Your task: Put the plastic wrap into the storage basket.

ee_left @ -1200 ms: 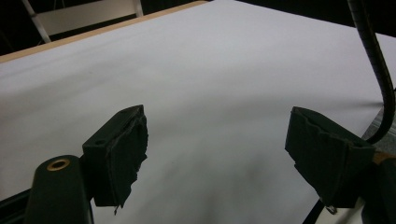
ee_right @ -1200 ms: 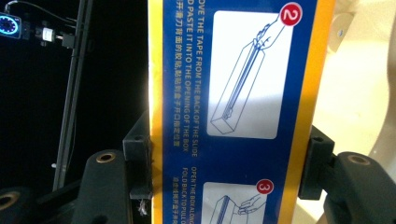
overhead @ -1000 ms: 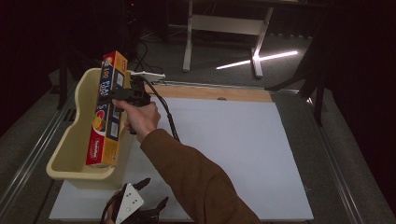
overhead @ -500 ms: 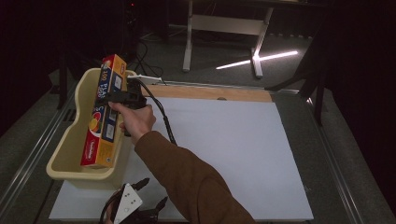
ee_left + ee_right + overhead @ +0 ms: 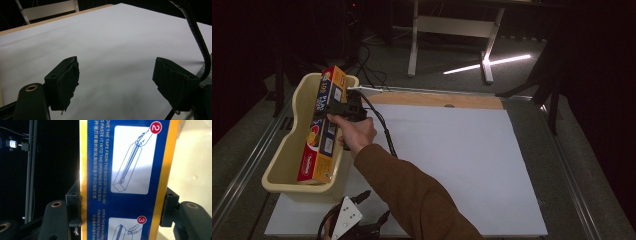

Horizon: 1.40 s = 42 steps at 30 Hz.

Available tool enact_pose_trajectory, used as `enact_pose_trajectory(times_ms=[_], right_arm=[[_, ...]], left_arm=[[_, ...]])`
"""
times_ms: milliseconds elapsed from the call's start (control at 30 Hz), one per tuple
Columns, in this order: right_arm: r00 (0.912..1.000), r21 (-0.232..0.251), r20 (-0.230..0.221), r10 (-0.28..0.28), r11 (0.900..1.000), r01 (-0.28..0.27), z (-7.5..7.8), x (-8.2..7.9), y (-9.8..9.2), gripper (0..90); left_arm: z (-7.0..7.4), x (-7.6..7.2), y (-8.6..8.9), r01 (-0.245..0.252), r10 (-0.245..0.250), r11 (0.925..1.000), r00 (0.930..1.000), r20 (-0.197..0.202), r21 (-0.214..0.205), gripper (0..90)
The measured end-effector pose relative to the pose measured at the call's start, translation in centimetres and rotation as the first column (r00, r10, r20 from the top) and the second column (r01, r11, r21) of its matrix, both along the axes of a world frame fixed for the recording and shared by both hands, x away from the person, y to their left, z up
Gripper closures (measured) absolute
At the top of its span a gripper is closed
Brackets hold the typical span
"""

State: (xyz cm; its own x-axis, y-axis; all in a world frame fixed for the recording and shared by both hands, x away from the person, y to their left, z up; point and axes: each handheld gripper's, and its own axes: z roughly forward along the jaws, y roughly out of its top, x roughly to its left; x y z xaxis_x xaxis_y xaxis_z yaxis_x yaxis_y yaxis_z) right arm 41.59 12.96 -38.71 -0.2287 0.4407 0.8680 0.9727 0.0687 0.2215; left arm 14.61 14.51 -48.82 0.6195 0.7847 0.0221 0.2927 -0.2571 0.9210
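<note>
Right now, R gripper (image 5: 343, 106) clamped across a long yellow-and-blue carton (image 5: 323, 125), jaws pressing its two narrow sides, seen close in right gripper view w/ printed step panels 2 and 3 facing camera. Grip sits a bit above carton's mid-length, hand (image 5: 356, 134) wrapped round gripper body, brown sleeve (image 5: 412, 195) running back toward bottom edge. Carton tilted, low end down inside cream plastic tub (image 5: 287, 150) at table's left edge, top end poking up past tub's far rim; can't tell if low end rests on tub floor or hangs just off it. Prob. light for its length, a thin cardboard shell w/ a roll inside by the look of the instructions, so stiff along the long axis but crushable across the narrow faces. Glossy print, so likely a bit slick; squeeze firm, not hard. Best hold approx. mid-length on narrow sides as now, since an end grip would let it swing and lever. L gripper (image 5: 362, 215) low near bottom edge of high view, jaws spread wide w/ nothing between, over white sheet (image 5: 462, 160) covering table, per left gripper view.
</note>
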Motion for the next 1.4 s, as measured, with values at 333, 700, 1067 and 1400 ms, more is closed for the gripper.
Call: enact_pose_trajectory(times_ms=[333,700,1067,1400], right_arm=[[0.9993,-0.001,-0.023,-0.03,0.9996,0.03,-0.7,0.1,0.0,38.6],[0.999,-0.053,-0.032,-0.032,0.9981,0.03,-1.6,0.4,0.5,38.4],[0.9975,-0.095,-0.064,-0.029,0.9952,0.023,-2.2,0.6,0.6,37.5],[0.9984,-0.134,-0.055,-0.013,0.9909,0.005,-2.0,0.5,0.5,36.4]], left_arm=[[0.0,0.0,0.0,-0.002,0.002,1.0,1.0,-0.002,-0.002,21.1],[0.0,0.0,0.1,-0.006,0.006,1.0,1.0,0.001,-0.004,21.1],[0.0,0.0,0.1,-0.004,0.004,1.0,1.0,0.002,-0.004,21.1],[0.0,0.0,0.0,-0.002,0.002,1.0,1.0,0.003,-0.002,21.1]])
